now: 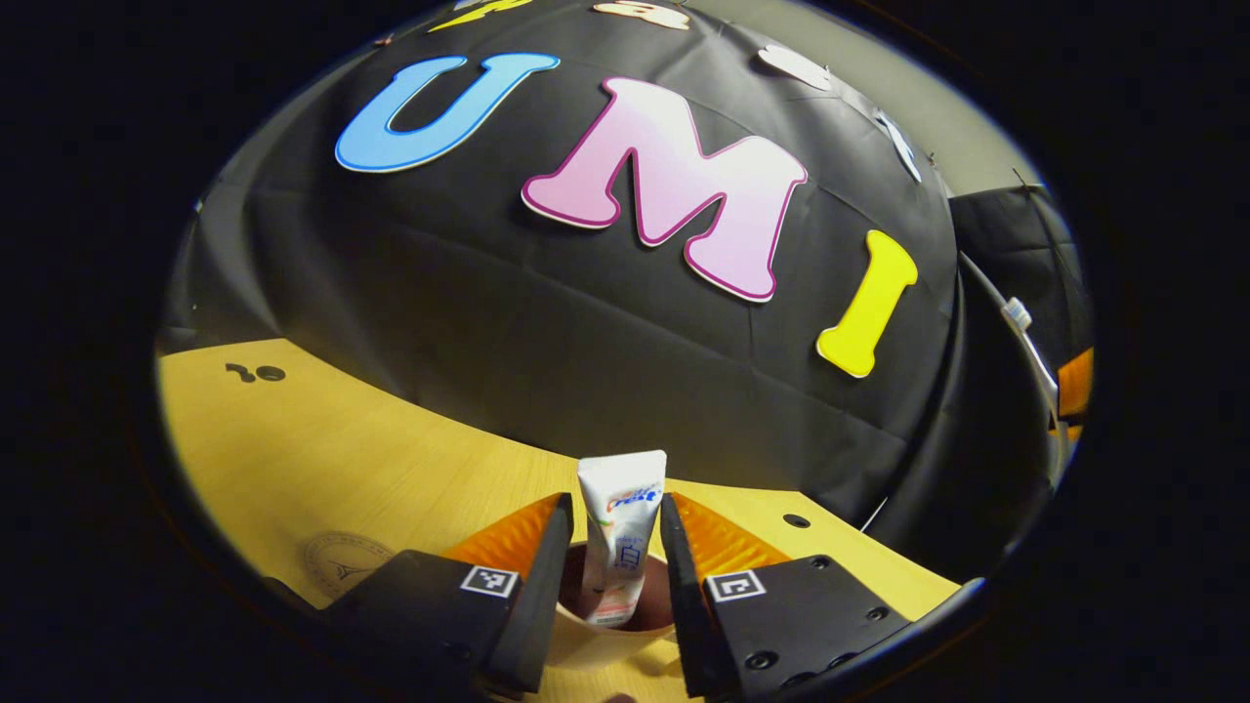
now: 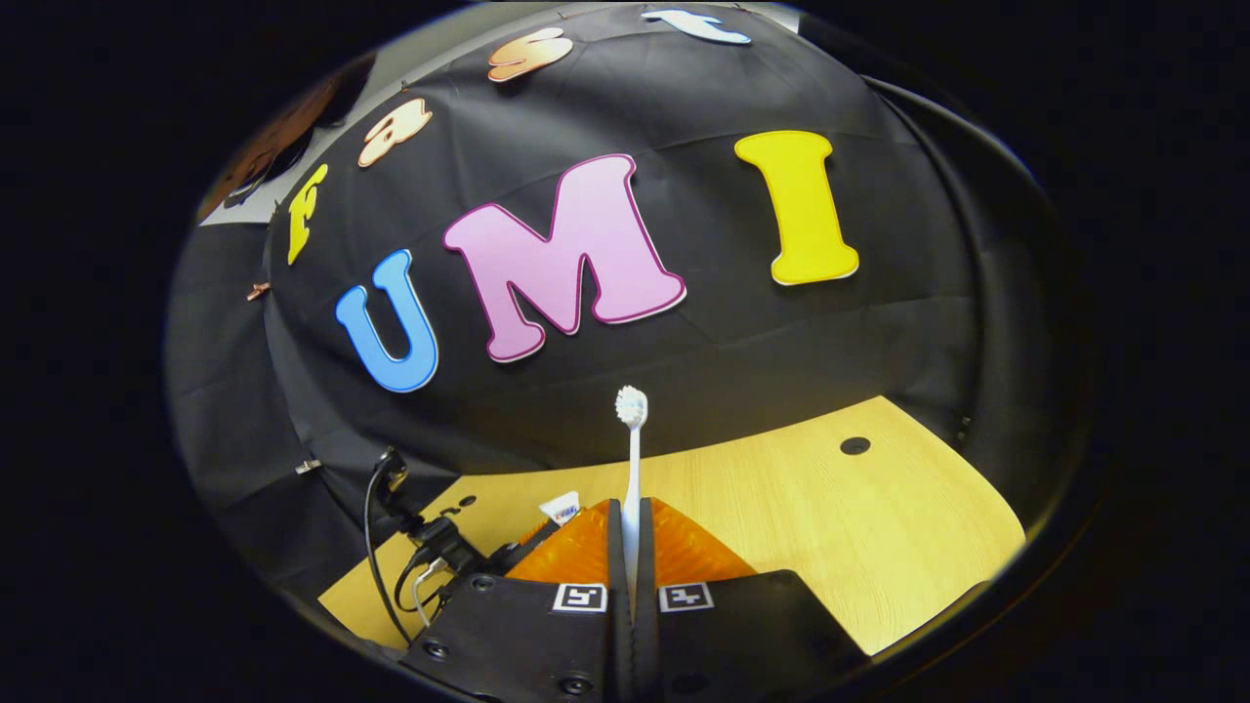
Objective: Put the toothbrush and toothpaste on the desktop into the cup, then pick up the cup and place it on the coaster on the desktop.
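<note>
Left tool [image 1: 615,557]: fingers spread, one at each side of the toothpaste tube, gaps visible, no grip.
Toothpaste tube [image 1: 619,527]: upright, lower end inside the cup.
Cup [image 1: 605,640]: standing on the wooden bench [image 1: 322,449], between the fingers.
Right tool [image 2: 631,576]: closed tight on the toothbrush handle.
Toothbrush [image 2: 633,459]: upright, bristled head on top, above the bench.
Coaster: cannot tell.

1. The desktop [image 1: 391,459] looks like pale wood laminate, smooth, with fine grain and a soft sheen.
2. The toothpaste [image 1: 621,532] is a glossy plastic tube, crimped flat at its top.
3. The cup [image 1: 596,635] has a smooth, matt, paper-like wall.
4. The toothbrush [image 2: 633,469] has a smooth plastic handle and fine bristles.
5. The booth's wall [image 2: 781,351] is matt black cloth, creased.
</note>
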A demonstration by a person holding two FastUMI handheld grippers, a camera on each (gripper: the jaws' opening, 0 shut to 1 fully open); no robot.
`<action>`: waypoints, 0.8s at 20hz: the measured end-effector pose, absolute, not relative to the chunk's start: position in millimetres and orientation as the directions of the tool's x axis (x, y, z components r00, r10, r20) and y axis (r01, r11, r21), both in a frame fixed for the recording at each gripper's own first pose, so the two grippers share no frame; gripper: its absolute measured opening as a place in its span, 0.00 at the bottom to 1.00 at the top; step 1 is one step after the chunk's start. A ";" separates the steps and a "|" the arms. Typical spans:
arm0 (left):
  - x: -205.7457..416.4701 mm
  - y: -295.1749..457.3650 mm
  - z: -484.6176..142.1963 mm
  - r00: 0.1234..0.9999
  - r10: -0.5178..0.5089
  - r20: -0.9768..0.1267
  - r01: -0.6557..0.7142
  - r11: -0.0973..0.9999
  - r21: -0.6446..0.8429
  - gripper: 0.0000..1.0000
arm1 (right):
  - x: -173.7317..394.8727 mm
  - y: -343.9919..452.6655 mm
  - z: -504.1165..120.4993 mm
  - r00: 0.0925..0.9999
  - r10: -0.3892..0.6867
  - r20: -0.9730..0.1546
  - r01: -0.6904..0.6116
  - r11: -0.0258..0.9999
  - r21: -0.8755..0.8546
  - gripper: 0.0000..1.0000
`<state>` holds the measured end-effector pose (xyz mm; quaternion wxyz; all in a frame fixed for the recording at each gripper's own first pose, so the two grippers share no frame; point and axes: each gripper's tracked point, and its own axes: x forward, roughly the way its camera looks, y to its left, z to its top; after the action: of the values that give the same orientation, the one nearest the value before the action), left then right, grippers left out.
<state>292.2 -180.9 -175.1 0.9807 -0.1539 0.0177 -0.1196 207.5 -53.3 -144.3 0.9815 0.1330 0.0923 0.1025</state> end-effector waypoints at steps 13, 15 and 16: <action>119.9 -99.7 -167.8 0.958 -0.225 -0.180 0.177 0.952 -0.251 0.72 | 316.9 2.5 -151.1 0.965 0.262 -0.002 -0.242 0.894 0.376 0.04; 93.0 -81.1 -169.9 0.954 -0.204 -0.220 0.152 0.961 -0.231 0.72 | 328.3 11.0 -162.7 0.965 0.261 -0.004 -0.239 0.891 0.385 0.05; 81.6 -72.2 -170.4 0.953 -0.191 -0.236 0.140 0.966 -0.217 0.72 | 333.4 14.9 -169.4 0.965 0.261 -0.008 -0.238 0.891 0.387 0.05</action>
<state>81.6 -72.2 -170.4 0.9832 -0.0992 0.1284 -0.0840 333.4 14.9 -169.4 0.9719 0.1953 0.0297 0.1283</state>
